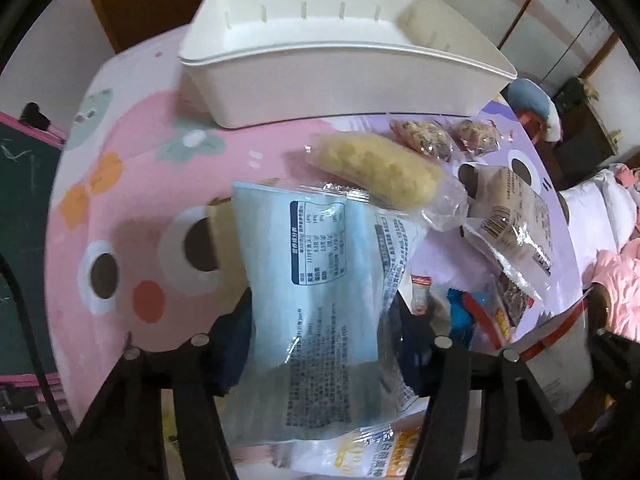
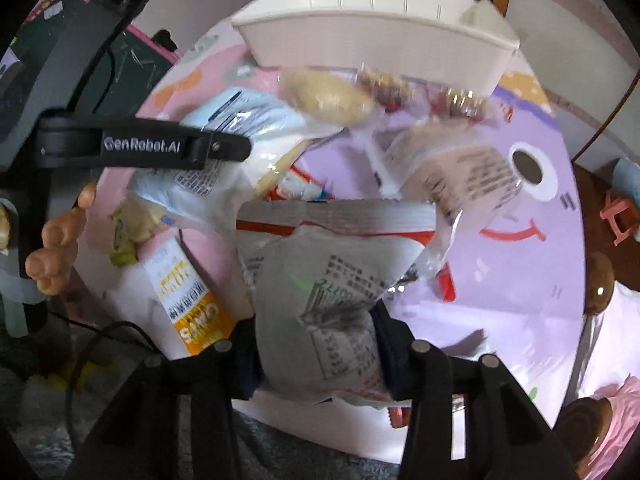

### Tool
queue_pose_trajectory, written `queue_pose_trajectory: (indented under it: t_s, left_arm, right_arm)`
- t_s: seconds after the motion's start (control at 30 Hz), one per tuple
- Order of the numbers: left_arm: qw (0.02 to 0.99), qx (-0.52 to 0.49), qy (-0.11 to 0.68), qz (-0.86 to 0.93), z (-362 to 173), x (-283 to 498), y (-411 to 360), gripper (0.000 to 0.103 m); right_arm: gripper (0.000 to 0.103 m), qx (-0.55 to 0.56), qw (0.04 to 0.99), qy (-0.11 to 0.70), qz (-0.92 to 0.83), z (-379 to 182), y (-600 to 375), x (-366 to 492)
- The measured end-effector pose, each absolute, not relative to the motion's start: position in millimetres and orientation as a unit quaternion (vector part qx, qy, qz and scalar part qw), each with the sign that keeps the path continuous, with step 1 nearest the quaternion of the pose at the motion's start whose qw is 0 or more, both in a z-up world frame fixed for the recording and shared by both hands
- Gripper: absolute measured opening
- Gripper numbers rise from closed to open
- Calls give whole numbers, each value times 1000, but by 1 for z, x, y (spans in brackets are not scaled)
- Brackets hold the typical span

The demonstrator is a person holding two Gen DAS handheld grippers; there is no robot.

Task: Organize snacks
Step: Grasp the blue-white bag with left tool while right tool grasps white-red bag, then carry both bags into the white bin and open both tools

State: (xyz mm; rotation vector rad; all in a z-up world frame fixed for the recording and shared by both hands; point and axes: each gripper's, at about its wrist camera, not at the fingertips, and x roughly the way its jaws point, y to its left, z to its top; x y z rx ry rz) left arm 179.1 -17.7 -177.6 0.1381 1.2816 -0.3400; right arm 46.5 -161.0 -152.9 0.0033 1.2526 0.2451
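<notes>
Through your left wrist camera, your left gripper [image 1: 320,344] points steeply down at the table [image 1: 132,184], whose cloth is pink on the left half and lilac on the right. Its fingers [image 1: 236,344] are clamped on a pale blue snack packet [image 1: 316,280], printed back facing the lens, which fills the gap between them. At the far edge of the table stands a white plastic bin [image 1: 320,80]; a single pale snack [image 1: 424,20] lies in its right-hand end. Just this side of the bin, a yellow puffed bar in clear wrap [image 1: 380,172] overlaps the far corner of the blue packet. Beside it, toward the right edge, lie two small reddish wrapped snacks [image 1: 444,136] and a brown packet with a barcode [image 1: 512,216].

Through your right wrist camera, your right gripper [image 2: 316,352] has its pads pressed against a silver-grey packet with a red stripe [image 2: 320,280], creased where they squeeze it. Your left hand [image 2: 56,248] and its gripper arm show at the left edge of the table, over the blue packet. An orange-and-white packet [image 2: 188,300] lies at the near left edge. The white bin sits at the far edge, with the yellow bar and the reddish snacks just in front of it, blurred.
</notes>
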Motion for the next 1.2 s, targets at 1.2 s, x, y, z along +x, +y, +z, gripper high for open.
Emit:
queue_pose_trajectory:
  t_s: [1.2]
  left_arm:
    - [927,85,354,-90,16,293,-33,59]
  right_arm:
    - [46,10,904,427,0,-3,-187,269]
